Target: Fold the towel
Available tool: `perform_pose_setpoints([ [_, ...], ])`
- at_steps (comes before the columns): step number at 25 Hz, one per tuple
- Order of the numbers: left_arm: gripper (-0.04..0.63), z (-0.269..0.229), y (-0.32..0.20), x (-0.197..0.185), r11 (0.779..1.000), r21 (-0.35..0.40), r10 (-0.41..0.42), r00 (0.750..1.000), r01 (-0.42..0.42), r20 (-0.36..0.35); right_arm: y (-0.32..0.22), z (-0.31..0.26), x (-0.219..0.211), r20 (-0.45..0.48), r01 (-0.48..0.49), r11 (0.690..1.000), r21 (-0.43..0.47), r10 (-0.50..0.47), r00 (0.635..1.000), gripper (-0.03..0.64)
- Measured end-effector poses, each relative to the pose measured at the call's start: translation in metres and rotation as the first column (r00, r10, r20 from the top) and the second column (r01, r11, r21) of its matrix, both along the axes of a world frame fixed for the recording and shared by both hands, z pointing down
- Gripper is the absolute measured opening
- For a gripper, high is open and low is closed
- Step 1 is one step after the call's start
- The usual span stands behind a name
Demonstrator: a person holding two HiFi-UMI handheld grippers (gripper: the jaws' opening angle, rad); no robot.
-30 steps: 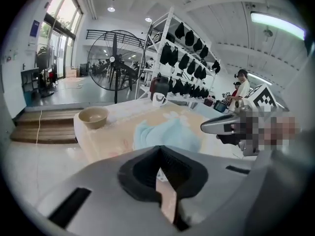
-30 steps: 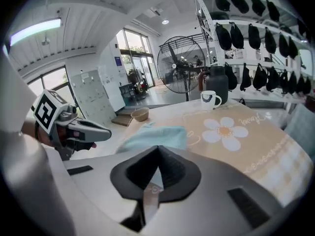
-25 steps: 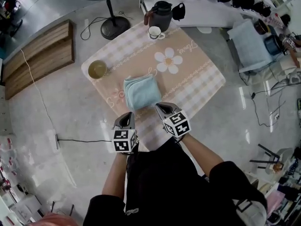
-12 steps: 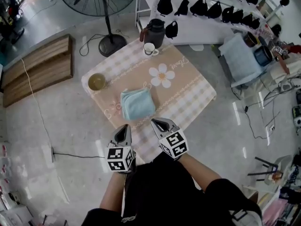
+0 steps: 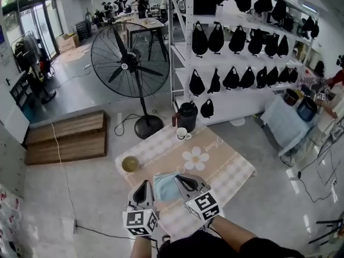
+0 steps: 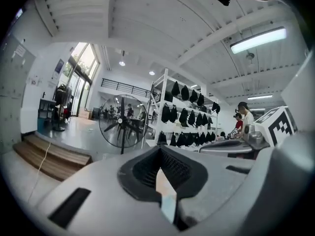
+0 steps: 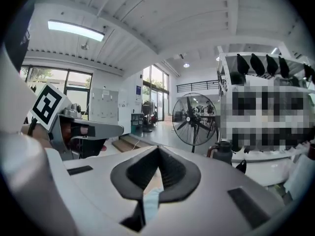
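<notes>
Towel [image 5: 164, 187] sits folded near the table's [image 5: 231, 168] six o'clock edge. In the head view, left gripper [image 5: 144, 186] and right gripper [image 5: 181, 177] have lifted clear, so the fold looks done. Bowl [image 5: 129, 164] at ten o'clock, cup [image 5: 183, 134] at twelve, both well apart.

Left gripper view: jaws together, nothing held.

Right gripper view: jaws together too, open room ahead.

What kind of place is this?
Probably a big workshop or storeroom, not a home: a tall floor fan, white shelves hung with rows of black bags, and people standing far back.
</notes>
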State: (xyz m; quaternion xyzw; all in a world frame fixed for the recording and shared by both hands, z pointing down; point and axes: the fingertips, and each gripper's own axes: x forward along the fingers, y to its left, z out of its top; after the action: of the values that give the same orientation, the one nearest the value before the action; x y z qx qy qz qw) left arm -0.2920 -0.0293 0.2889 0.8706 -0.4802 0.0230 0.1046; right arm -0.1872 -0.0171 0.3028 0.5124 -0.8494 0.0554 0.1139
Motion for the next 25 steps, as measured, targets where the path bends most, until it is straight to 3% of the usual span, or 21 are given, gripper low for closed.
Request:
perform_pose_setpoints([
  [6, 0.005, -0.034, 0.008, 0.015, 0.996, 0.089, -0.018, 1.000, 0.018, 0.006, 0.003, -0.030, 0.015, 0.013, 0.005, 0.998, 0.069, -0.006, 1.000, 0.002],
  [16, 0.005, -0.038, 0.022, 0.019, 0.994, 0.106, -0.029, 0.999, 0.027, 0.014, 0.014, -0.033, 0.013, 0.032, 0.018, 0.995, 0.096, -0.021, 0.999, 0.002],
  [25, 0.005, -0.043, 0.025, 0.008, 0.991, 0.132, -0.040, 0.999, 0.037, 0.025, 0.016, -0.038, 0.016, -0.010, 0.005, 0.992, 0.125, -0.004, 1.000, 0.002],
])
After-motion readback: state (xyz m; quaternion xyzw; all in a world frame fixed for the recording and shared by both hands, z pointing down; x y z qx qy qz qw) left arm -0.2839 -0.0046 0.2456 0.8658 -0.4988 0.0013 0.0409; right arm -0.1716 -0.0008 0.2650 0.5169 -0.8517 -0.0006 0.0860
